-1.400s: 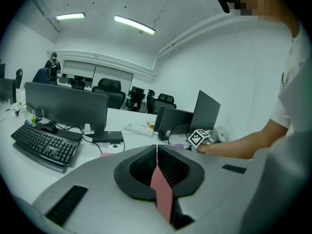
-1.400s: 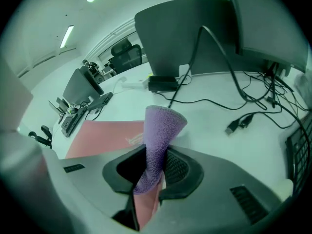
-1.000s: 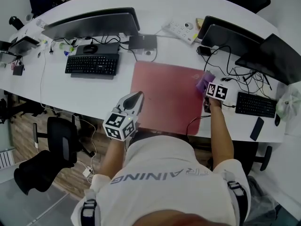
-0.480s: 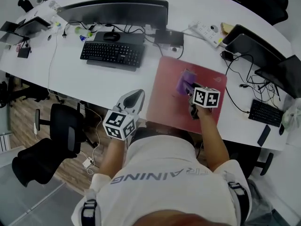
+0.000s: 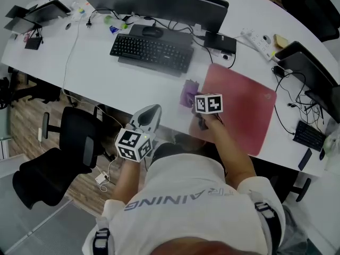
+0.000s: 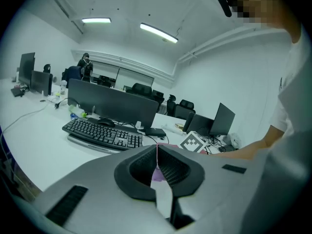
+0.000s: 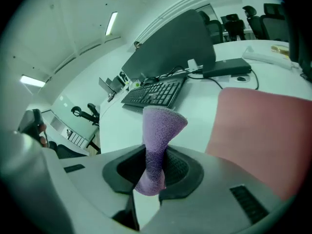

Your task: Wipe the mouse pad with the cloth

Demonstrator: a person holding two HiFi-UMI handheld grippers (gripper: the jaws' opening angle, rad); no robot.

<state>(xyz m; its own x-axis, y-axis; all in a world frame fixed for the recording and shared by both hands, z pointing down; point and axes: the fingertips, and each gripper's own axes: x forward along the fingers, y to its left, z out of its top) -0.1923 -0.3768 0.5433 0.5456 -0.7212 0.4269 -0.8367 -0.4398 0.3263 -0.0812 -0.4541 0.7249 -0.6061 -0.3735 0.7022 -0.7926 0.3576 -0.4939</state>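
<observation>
Mouse pad [image 5: 241,108], a red sheet, lies flat on the white desk [image 5: 101,73], to the right of the black keyboard [image 5: 151,52] and nearer than the monitor [image 5: 159,4]. The purple cloth [image 5: 188,93] is pinched in the right tool [image 5: 194,101], whose jaws are closed tight on its lower part, so that the free end stands up beyond them in a twisted bunch. In the right gripper view the cloth [image 7: 158,135] shows against bare desk, with the pad [image 7: 263,130] off to the right. This puts it just past the pad's left edge, not on the pad. Whether the cloth touches the desk or hangs a little above it is hard to tell from the head view. The left tool [image 5: 153,109] is held off the near edge of the desk, well apart from the pad. Its jaws are pressed together with nothing between them, and it takes no part. The step in hand looks like the wiping itself, caught at the left end of a stroke. The next move calls for bringing the cloth rightward onto the red surface and pressing it flat enough to rub. It should then sweep toward the far and right parts of the pad, keeping clear of the cables along that far side.
</observation>
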